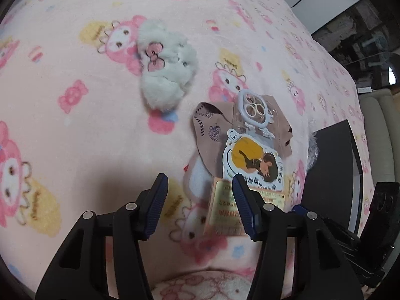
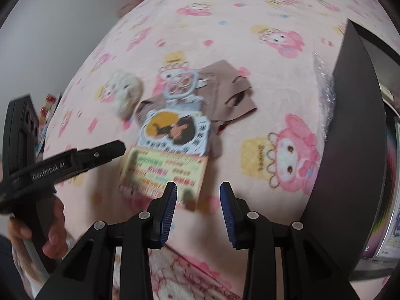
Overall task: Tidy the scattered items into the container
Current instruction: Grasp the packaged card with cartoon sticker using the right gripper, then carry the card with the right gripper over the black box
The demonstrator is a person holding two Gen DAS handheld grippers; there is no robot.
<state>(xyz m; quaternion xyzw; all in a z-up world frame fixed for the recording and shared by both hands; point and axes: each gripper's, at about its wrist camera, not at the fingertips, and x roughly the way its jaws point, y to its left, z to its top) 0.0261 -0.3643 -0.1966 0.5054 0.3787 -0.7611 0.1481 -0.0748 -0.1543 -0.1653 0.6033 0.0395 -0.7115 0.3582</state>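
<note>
On a pink cartoon-print blanket (image 1: 75,130), a white plush toy (image 1: 166,70) lies at left, apart from the heap. Just right of it, a beige mask (image 1: 207,130), a clear phone case (image 1: 252,110), a die-cut card (image 1: 252,162) and a yellow printed card (image 1: 225,207) overlap in one pile. The left gripper (image 1: 198,206) stands part open and empty over the yellow card's near edge; the right gripper (image 2: 198,208), also part open, holds nothing. The dark container (image 2: 350,130) waits at far right. Best practice, likely: pinch one card by its free edge, lift clear, avoid dragging the pile.
</note>
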